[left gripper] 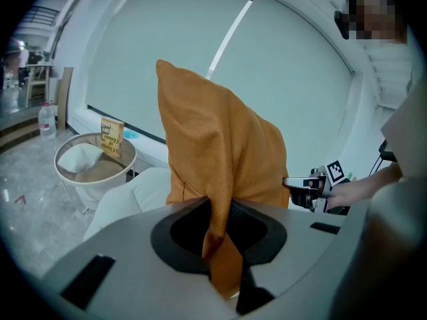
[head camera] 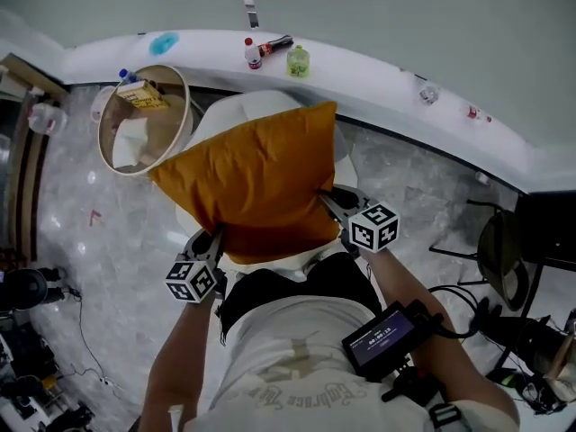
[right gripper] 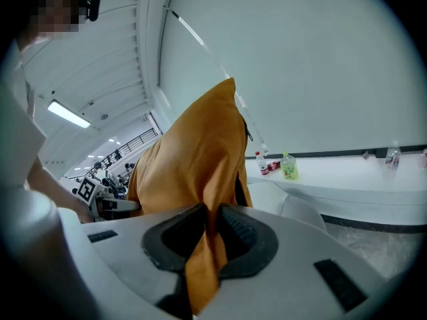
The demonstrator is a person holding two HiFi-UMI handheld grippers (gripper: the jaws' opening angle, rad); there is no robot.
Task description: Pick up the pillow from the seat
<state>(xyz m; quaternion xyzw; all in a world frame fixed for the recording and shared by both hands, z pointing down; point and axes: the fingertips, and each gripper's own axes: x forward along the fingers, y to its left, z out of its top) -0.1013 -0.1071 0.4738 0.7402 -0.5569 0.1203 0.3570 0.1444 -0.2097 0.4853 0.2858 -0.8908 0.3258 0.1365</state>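
Nearby, basket [head camera: 171, 120] beside seat [head camera: 247, 106]; pillow [head camera: 261, 183] held above

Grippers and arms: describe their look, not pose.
The left gripper and right gripper each have a light grey body, dark jaws and a white cube with black square markers. White T-shirt, forearms bare; a black screen unit with cables sits on the right forearm.

pillow [head camera: 261, 183] over seat [head camera: 245, 106], basket [head camera: 186, 97] left (btls [head camera: 253, 54] behind)
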